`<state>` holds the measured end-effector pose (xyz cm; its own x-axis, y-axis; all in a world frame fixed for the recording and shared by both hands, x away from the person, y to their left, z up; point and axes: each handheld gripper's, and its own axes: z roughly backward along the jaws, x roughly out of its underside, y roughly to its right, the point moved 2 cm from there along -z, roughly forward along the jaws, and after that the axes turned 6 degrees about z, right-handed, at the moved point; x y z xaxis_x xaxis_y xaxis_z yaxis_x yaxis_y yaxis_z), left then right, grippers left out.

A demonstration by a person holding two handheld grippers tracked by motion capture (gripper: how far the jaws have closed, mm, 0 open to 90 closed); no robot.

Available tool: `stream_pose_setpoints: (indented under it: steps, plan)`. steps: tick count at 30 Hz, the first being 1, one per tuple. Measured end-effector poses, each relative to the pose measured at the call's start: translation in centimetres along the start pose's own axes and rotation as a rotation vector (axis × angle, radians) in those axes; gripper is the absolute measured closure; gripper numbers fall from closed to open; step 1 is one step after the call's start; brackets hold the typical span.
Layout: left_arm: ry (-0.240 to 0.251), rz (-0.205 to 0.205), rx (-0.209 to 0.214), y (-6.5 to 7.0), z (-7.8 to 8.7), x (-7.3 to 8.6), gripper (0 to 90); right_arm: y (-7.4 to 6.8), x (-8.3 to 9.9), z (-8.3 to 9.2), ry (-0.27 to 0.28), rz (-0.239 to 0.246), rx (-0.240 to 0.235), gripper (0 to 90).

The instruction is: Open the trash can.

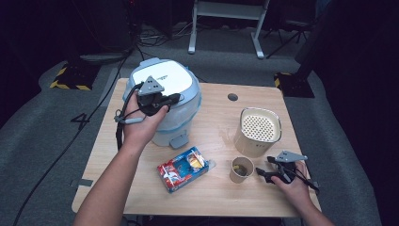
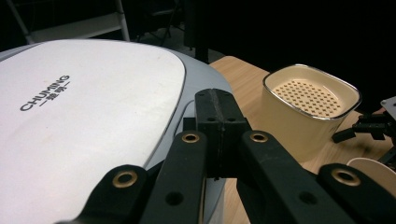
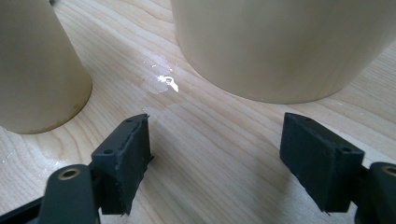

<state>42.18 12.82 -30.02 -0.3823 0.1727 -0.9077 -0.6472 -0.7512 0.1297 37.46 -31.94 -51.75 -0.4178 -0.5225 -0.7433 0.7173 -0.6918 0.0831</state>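
A white and pale-blue lidded appliance (image 1: 164, 80) stands at the table's back left; its lid (image 2: 84, 116) carries a printed brand name. My left gripper (image 1: 175, 99) hovers over the lid's right side, jaws pressed together with nothing between them (image 2: 219, 116). Near the front right edge my right gripper (image 1: 262, 167) lies low on the wood, open (image 3: 215, 149), its jaws empty. It points between a paper cup (image 1: 241, 169) (image 3: 32, 70) and a cream container with a perforated top (image 1: 260, 132) (image 3: 280, 46) (image 2: 308, 107).
A red and blue snack packet (image 1: 182, 169) lies at the front middle of the wooden table (image 1: 216, 197). A small wet smear (image 3: 163, 81) marks the wood ahead of the right jaws. A cable hole (image 1: 232, 97) sits near the back edge.
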Motion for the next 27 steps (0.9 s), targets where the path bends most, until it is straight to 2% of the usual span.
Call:
stream_pose_setpoints:
  steps: [3,13,19,21,24,26,27]
  plan:
    - [-0.009,0.007,-0.008,-0.07,0.04,-0.10,90.0,0.00,0.00,0.00,0.000,0.000,0.000,24.5]
    - [-0.028,-0.010,-0.028,0.08,0.00,-0.31,90.0,-0.01,0.00,0.00,0.000,0.000,0.000,24.5]
    - [-0.034,0.001,-0.037,0.23,-0.25,-0.31,90.0,-0.04,0.00,0.02,-0.001,0.003,0.002,25.2]
    - [-0.025,0.013,0.001,0.13,-0.43,-0.20,90.0,-0.04,0.00,0.02,0.000,0.003,0.001,25.2]
    - [-0.008,0.000,0.013,0.12,-0.45,-0.05,89.6,-0.04,0.00,0.02,0.000,0.003,0.001,25.3]
    - [0.043,0.029,0.066,0.48,-0.01,0.19,75.2,-0.04,0.00,0.03,0.000,0.003,0.002,25.3]
    - [0.048,0.025,0.078,0.76,0.23,0.29,72.0,-0.04,0.00,0.03,-0.001,0.003,0.002,25.4]
